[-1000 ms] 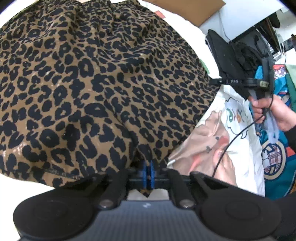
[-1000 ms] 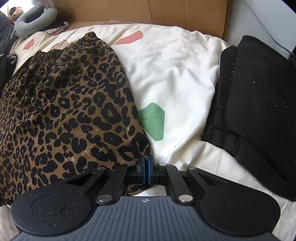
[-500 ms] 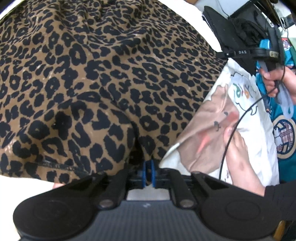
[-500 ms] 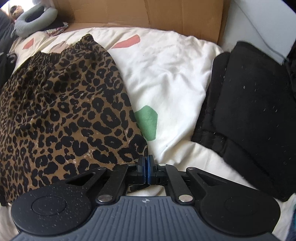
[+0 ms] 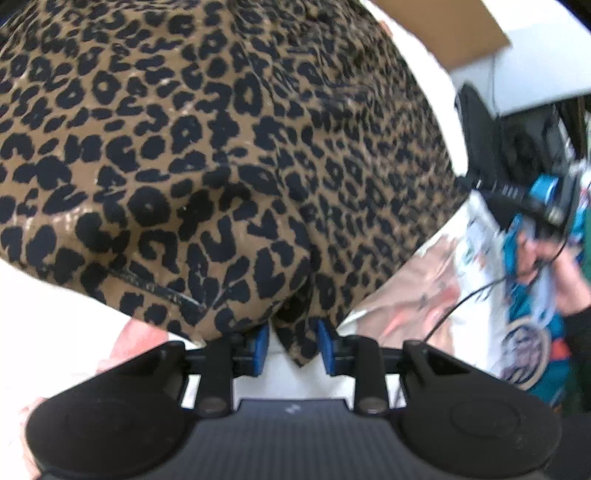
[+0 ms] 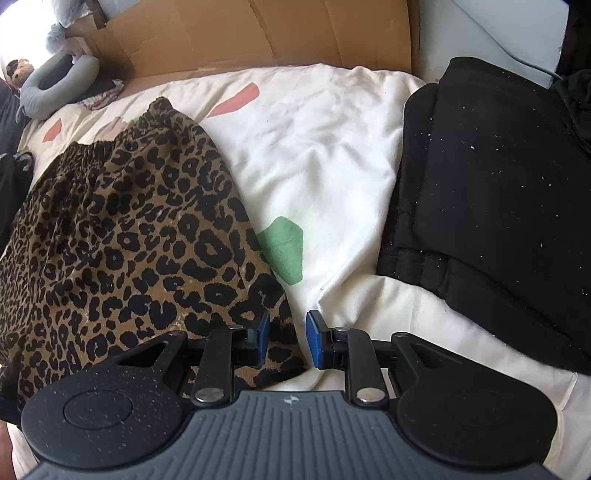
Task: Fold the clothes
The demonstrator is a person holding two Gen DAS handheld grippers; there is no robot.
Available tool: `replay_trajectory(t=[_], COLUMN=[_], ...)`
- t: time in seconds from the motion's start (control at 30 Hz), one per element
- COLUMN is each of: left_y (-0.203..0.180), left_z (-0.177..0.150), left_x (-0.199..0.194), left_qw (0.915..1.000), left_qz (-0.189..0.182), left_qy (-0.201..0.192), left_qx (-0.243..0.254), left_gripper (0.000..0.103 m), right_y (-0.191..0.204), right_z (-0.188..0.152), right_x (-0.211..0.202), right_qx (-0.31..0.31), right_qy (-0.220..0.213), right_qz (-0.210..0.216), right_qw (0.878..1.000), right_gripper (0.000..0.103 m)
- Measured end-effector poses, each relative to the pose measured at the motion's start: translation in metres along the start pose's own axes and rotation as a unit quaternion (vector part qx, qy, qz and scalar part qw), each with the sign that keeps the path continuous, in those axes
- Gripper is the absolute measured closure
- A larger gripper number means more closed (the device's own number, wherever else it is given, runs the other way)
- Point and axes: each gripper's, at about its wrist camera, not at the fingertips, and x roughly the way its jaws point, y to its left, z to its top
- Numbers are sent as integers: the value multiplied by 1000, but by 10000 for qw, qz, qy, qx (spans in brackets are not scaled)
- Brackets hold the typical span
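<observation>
A leopard-print garment [image 5: 221, 147] lies spread on the white bedspread [image 6: 325, 140], with its gathered waistband at the far end. My left gripper [image 5: 291, 345] sits at the near hem, its jaws opening; a corner of the fabric hangs loose between the blue pads [image 5: 261, 345] without being pressed. My right gripper [image 6: 287, 338] is at the garment's [image 6: 122, 236] other near corner, its jaws also opening. The cloth lies flat under and between its blue pads [image 6: 314, 338], not pinched.
A folded black garment [image 6: 491, 192] lies to the right on the bedspread. Cardboard [image 6: 258, 33] stands along the far edge, with a grey neck pillow [image 6: 55, 85] at the far left. A printed cloth [image 5: 424, 295] lies right of the leopard garment in the left wrist view.
Both grippers have gone from shut on the leopard fabric's corners to apart, and the cloth has dropped free. The left gripper has shifted sideways and rolled; the right one stayed in place.
</observation>
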Motion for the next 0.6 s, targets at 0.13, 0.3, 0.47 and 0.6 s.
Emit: replay_trajectory(t=[0.13,0.3,0.47,0.6], left_y=[5,7,9,8], left_z=[3,5,5,6], left_x=[0,20,35,40], left_qw=[9996,9990,9983,9980], left_qz=[-36,-41,131,148], left_qy=[-85,32,102,126], left_qx=[-259,-444,-562,-600], left_gripper=[74,74,78,80], right_y=[-4,1,3,4], right_z=[0,-2,-5,-8], right_x=[0,4,11,14], right_qx=[58,-11,-126,-224], right_qy=[8,71,179,208], right_qz=[43,91,105,128], right_qw=[10000,9999,9997,9995], right_gripper=[75,75,73,69])
